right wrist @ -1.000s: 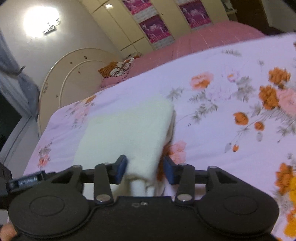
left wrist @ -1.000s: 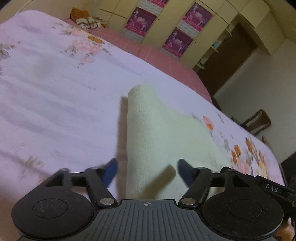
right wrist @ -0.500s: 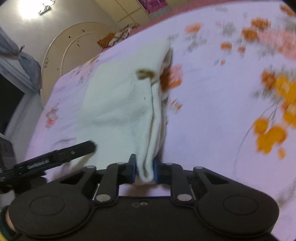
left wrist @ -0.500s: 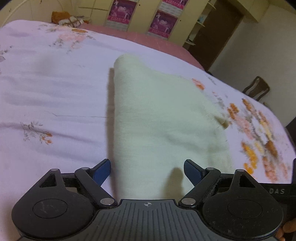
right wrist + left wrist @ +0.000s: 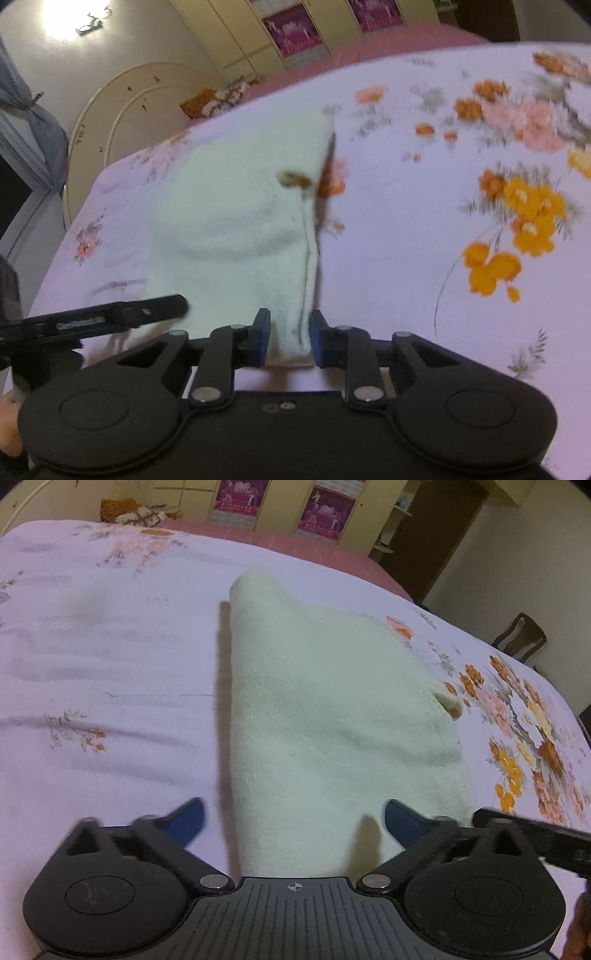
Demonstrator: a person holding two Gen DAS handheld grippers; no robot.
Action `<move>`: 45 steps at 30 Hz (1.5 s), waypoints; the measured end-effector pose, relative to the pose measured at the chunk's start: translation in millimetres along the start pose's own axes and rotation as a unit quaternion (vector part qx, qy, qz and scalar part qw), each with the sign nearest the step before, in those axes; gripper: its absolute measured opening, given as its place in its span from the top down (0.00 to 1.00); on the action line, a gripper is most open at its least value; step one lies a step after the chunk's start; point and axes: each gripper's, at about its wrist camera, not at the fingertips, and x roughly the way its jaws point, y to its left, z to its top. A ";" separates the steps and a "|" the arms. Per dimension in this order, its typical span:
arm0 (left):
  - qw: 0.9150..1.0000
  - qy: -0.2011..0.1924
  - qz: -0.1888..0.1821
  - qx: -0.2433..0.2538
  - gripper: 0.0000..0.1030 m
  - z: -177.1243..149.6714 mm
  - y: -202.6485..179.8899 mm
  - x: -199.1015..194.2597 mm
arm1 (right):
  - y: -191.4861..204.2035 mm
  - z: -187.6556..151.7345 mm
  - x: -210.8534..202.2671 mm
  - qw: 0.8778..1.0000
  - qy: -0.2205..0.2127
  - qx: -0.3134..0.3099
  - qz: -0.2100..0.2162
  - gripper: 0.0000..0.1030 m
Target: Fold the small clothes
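Left wrist view has the pale cream garment (image 5: 332, 716) lying folded on the floral bedsheet (image 5: 110, 686), running from the bottom centre up toward the middle of the frame. The left gripper (image 5: 293, 821) sits at the bottom with its blue fingertips (image 5: 186, 819) spread wide — one off the cloth's left edge over the sheet, the other over the cloth's right part, nothing pinched between them. At the lower right edge the black body of the other tool pokes in.

Right wrist view shows the right gripper (image 5: 290, 338) with its blue pads (image 5: 263, 338) pressed in on the near edge of the same garment (image 5: 236, 221), pinching the layered right-hand side of it. The cloth stretches away toward the upper middle of the frame, and a small brownish tag (image 5: 294, 180) sits on it near the far right edge. Orange and pink flowers on the sheet fill the right half — a bit blurry. Lower left, a black arm of the left tool reaches just to the cloth.

Across the top of both views are cream wardrobe doors with magenta posters (image 5: 327, 511).
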 end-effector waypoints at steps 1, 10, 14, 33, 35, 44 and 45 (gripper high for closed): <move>1.000 0.002 0.004 0.002 0.00 -0.4 -1.7 0.5 | 3.7 0.9 -5.0 1.000 -0.011 -0.008 -0.004 0.73; 0.997 0.010 0.061 0.049 0.00 -6.4 -24.3 9.0 | 14.5 -0.4 6.5 0.999 -0.010 -0.024 -0.036 0.67; 0.995 0.001 0.086 0.053 0.00 -8.6 -32.2 11.6 | 11.6 -12.0 22.8 0.996 0.025 -0.037 -0.076 0.67; 0.986 -0.021 0.157 0.043 0.00 -19.7 -50.9 -1.6 | 24.2 -22.2 -39.0 0.999 -0.001 -0.028 -0.041 0.35; 0.985 -0.019 0.166 0.051 0.00 -21.3 -55.5 -8.5 | 25.2 -22.9 -46.2 0.999 0.003 -0.031 -0.033 0.32; 0.983 -0.044 0.168 0.063 0.00 -39.7 -81.7 -76.3 | 33.0 -26.6 -88.2 0.997 -0.003 -0.067 -0.027 0.11; 0.982 -0.048 0.169 0.063 0.00 -43.2 -85.4 -86.2 | 33.8 -28.3 -94.6 0.997 -0.007 -0.073 -0.028 0.11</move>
